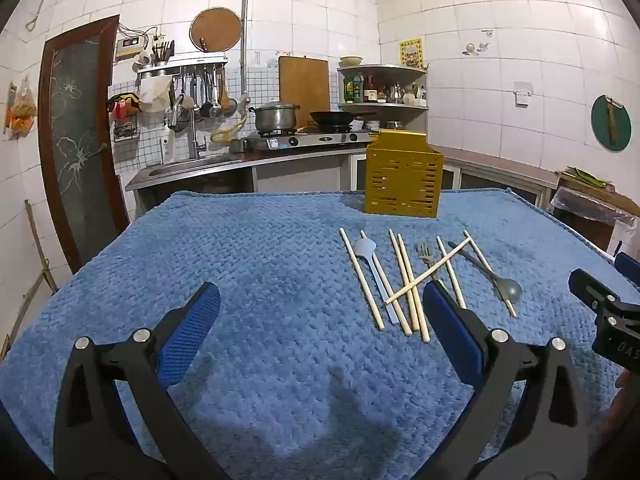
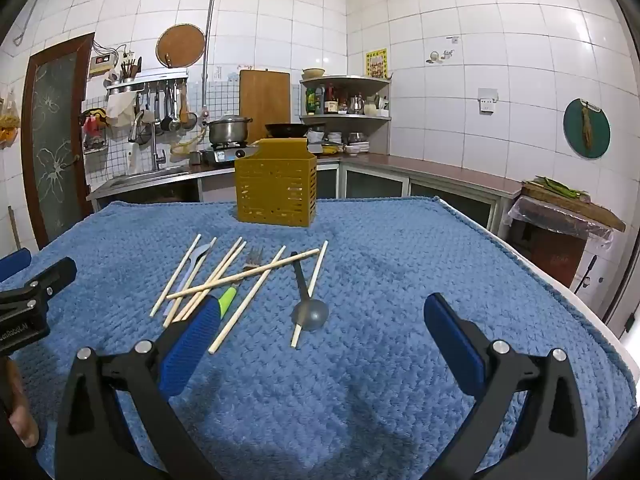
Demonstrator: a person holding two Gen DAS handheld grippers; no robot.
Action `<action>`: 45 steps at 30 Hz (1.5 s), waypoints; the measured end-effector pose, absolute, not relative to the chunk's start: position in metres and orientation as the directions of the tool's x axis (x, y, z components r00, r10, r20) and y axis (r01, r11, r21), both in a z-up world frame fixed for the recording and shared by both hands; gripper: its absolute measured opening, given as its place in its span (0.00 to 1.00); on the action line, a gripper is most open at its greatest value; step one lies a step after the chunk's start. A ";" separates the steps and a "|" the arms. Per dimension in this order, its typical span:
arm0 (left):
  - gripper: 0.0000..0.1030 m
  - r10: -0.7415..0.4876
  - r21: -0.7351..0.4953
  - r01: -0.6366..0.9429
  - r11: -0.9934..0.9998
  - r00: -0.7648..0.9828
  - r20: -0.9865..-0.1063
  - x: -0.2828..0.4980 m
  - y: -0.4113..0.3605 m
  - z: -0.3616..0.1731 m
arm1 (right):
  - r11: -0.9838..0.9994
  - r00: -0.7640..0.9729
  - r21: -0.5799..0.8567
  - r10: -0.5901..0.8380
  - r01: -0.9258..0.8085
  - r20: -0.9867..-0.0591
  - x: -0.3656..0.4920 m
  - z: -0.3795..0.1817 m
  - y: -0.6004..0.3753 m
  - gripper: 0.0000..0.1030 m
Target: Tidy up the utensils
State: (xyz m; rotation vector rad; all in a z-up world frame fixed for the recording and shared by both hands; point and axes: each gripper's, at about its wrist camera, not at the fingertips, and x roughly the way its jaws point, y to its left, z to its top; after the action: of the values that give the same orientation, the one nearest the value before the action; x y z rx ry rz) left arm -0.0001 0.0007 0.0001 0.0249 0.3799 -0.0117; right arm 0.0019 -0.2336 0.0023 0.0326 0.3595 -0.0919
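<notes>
While both claws hover low over the blue towel-covered bench [image 2: 400,264], neither grips anything: left claw [image 1: 320,332] spread wide, right claw [image 2: 322,340] likewise released. Pale wooden chopsticks [image 2: 248,274] lie scattered and crossing, mixed with a light-blue plastic spoon [image 1: 370,256], a metal fork [image 2: 253,258] with what looks like a green handle, and a dark grey ladle-like spoon [image 2: 310,312]. Yellow slotted plastic utensil holder [image 2: 276,190] stands upright just beyond the pile.

Home kitchen, stove [image 1: 312,140], sink [image 1: 188,168], seemingly
</notes>
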 end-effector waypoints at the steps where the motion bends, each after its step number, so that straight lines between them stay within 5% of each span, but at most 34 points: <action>1: 0.95 -0.005 0.025 0.016 1.000 0.929 -0.371 0.000 0.001 0.000 | 0.995 0.931 0.015 -0.084 0.096 -0.355 0.002 0.002 -0.233 0.96; 45: 0.95 -0.006 0.030 0.018 0.999 0.929 -0.370 0.000 -0.007 -0.001 | 0.994 0.932 0.017 -0.097 0.110 -0.348 -0.001 0.004 -0.237 0.96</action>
State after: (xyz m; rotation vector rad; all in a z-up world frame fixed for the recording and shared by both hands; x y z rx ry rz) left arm -0.0002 -0.0065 -0.0010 0.0328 0.3790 -0.0122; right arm -0.0012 -0.2369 0.0041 0.0364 0.3543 -0.1060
